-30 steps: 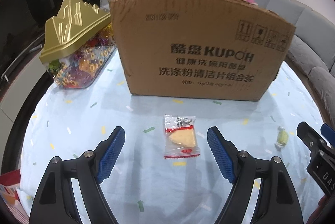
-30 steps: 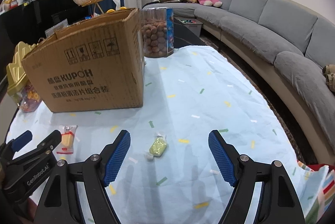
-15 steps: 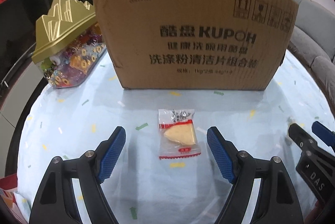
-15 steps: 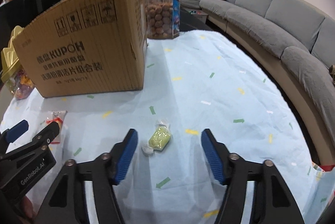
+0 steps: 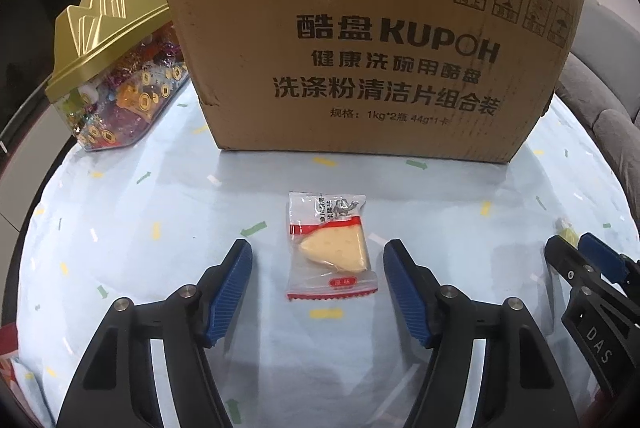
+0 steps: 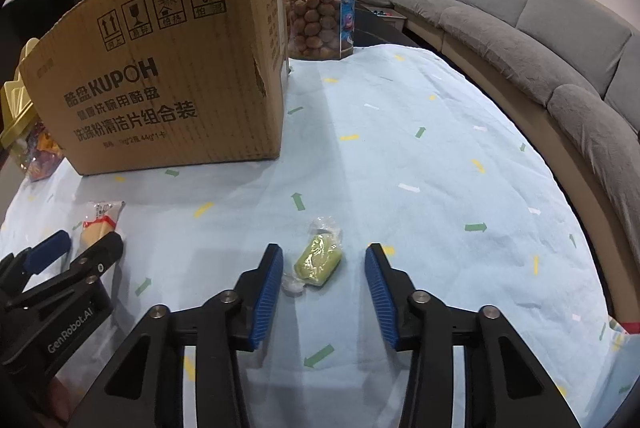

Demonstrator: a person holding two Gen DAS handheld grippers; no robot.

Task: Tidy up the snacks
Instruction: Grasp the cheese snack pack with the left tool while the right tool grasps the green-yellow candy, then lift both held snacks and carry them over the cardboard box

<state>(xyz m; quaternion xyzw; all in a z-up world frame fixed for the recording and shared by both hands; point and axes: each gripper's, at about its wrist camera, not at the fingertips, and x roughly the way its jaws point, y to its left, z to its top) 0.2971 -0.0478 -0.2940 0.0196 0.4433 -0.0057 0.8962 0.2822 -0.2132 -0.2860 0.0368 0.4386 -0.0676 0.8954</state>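
Both claws hang low over the tabletop (image 6: 440, 156), which is draped in a pale blue cloth flecked with green, yellow and white dashes and arrows. The left claw (image 5: 318, 288) is spread wide, its ribbed blue pads flanking one clear wrapper (image 5: 330, 248) with red trim and a pale yellow wedge inside; the pads are not touching it. The right claw (image 6: 324, 292) is also spread, astride one green candy (image 6: 318, 260) in crinkled clear film, nothing pinched. Both snacks lie flat in front of the box (image 5: 372, 40), a single corrugated brown carton printed "KUPOH", "20271128 DP09" and "1kg*2", with four handling symbols. Left of the box sits a clear tub (image 5: 116, 76) of bright foil sweets under a gold, mountain-shaped lid. Behind the box's right corner stands a clear jar (image 6: 318, 8) of round brown balls. Right of the box curves a grey fabric sofa (image 6: 560, 48).
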